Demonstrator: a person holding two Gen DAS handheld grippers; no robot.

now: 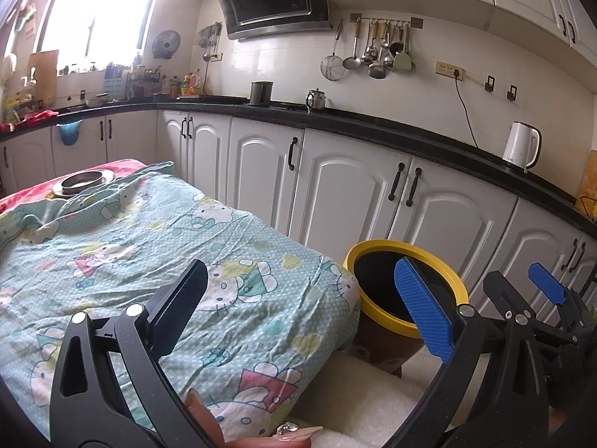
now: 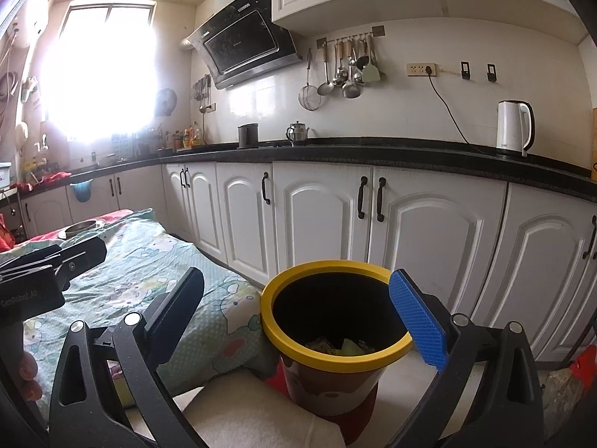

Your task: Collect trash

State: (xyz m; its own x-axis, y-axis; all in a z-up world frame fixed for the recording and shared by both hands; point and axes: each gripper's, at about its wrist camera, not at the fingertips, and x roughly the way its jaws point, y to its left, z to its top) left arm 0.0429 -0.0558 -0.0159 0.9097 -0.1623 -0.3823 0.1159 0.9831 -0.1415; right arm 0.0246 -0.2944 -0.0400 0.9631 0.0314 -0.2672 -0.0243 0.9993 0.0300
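Hovering with fingers spread and nothing held, the right gripper (image 2: 298, 317) framed the yellow-rimmed bin (image 2: 335, 358), trash (image 2: 343, 347) inside, while the left gripper (image 1: 306, 306), also released, sat at 9 o'clock over the tablecloth (image 1: 149, 246).

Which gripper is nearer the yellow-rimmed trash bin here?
Right. The right gripper hangs open directly over the trash bin, its fingers straddling the rim. The left gripper is open over the table's cloth-covered edge, beside the bin.
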